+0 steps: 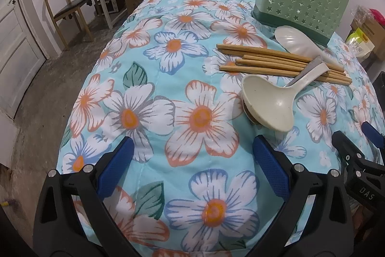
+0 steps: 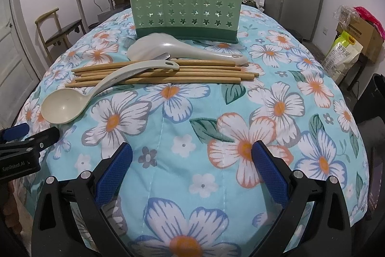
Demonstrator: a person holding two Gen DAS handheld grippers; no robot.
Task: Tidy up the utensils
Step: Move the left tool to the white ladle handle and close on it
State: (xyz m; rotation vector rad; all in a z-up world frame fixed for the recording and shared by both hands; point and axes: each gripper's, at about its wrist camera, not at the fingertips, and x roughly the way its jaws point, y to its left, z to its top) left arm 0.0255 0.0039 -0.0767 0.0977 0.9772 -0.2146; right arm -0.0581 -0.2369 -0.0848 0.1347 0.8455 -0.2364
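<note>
Both the left gripper (image 1: 192, 153) and right gripper (image 2: 192, 155) are held wide open and empty over bare floral cloth (image 2: 192, 127). Chopsticks (image 2: 168, 74) and 2 spoons (image 2: 96, 93) lie before the green holder (image 2: 185, 1), near the cloth's far edge.

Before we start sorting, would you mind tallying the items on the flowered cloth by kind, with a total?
Wooden chopsticks: 6, as far as the overlapping ends let me count
Cream ladle: 1
White rice paddle: 1
Metal utensil, mostly hidden under the paddle: 1
Green holder: 1
Total: 10
</note>
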